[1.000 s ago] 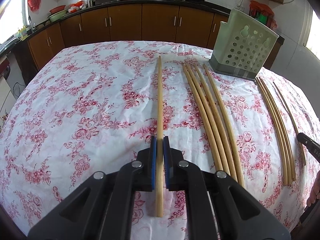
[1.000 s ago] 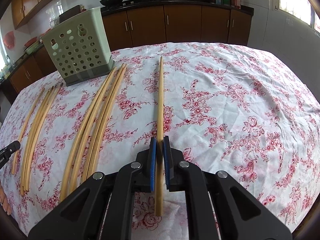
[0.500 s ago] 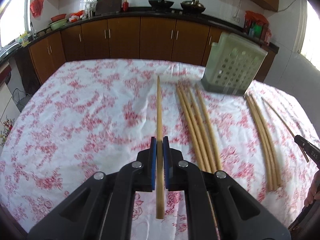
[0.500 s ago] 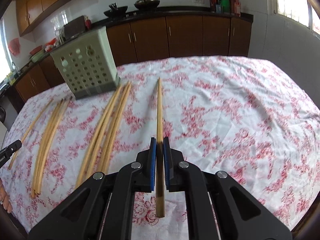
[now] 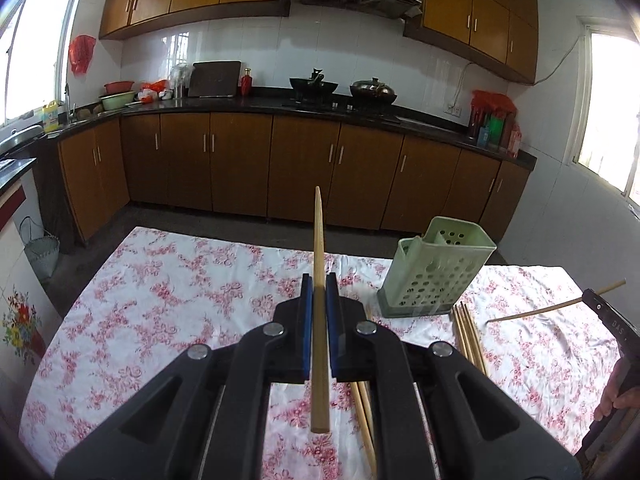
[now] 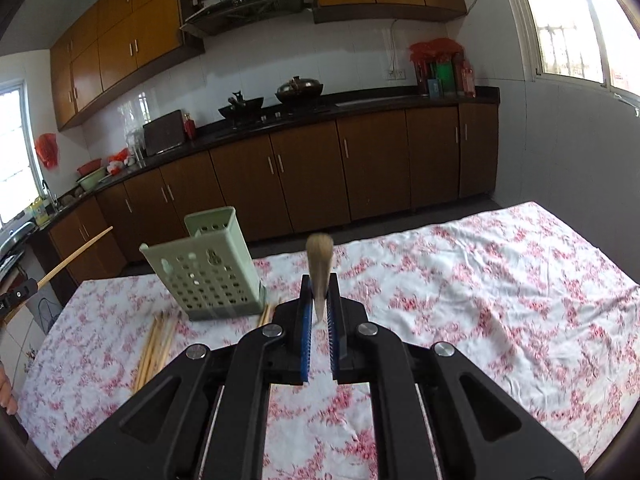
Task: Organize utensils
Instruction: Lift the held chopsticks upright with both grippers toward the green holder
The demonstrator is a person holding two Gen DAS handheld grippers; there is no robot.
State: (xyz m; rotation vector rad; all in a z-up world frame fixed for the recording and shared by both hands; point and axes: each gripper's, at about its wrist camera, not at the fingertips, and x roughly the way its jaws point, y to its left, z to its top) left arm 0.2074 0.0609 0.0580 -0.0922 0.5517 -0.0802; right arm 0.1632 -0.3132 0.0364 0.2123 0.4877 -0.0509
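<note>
Currently, left wrist view: the left gripper point(image 5: 316, 332) is clamped on one wooden chopstick point(image 5: 319, 280), blue pads pressing both sides a little below mid-length, thick butt hanging toward the camera, thin tip aimed out over the floral tablecloth point(image 5: 168, 304). More loose chopsticks point(image 5: 470, 332) lie on the cloth just beside the green perforated utensil holder point(image 5: 432, 276). At the right edge the other gripper carries its own stick.

Right wrist view: the right gripper point(image 6: 318, 320) is closed on a second chopstick point(image 6: 319, 276), blurred, pointing up and away. The holder point(image 6: 212, 276) stands left of it, with a chopstick bundle point(image 6: 156, 340) at its foot.

Handling judgement: each stick looks light, stiff, smooth and round, so it may pivot or slip in flat pads. A grip near mid-length limits swing; the narrow tip should enter the holder's open top first.
</note>
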